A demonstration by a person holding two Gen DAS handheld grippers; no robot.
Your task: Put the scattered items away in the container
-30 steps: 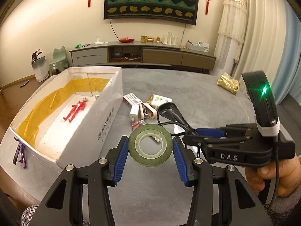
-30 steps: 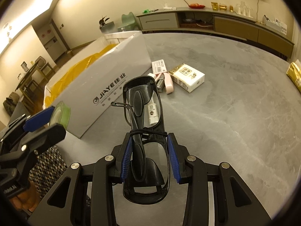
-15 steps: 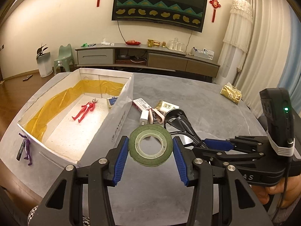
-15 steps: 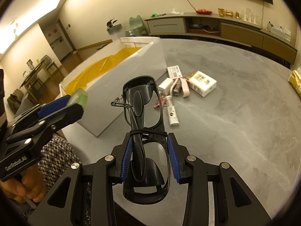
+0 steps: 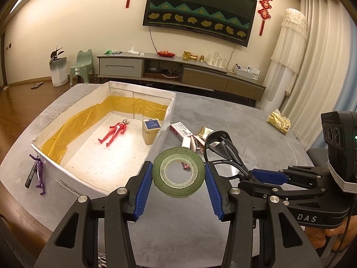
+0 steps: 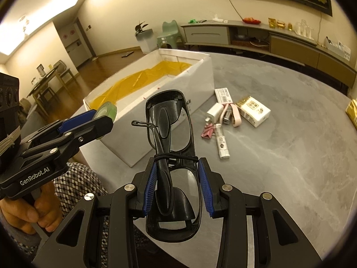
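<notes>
Left gripper (image 5: 178,178) clamps a green tape roll (image 5: 178,171) between its blue pads, held in the air near the box's near right corner. Right gripper (image 6: 176,183) grips folded black glasses (image 6: 170,156), lenses pointing forward, raised over the grey table (image 6: 290,145) just right of the box. White open box (image 5: 162,131) with yellow lining sits left on the table; inside lie a red figure (image 5: 115,131) and a small tin with blue lid (image 5: 151,130). A purple figure (image 5: 40,176) hangs outside at the box's near left wall. Beyond the grippers, right of the box, loose items: white charger (image 6: 213,112), pink strap (image 6: 235,114), white carton (image 6: 254,109), lip balm tube (image 6: 222,143). Gold packet (image 5: 279,120) at far right.
</notes>
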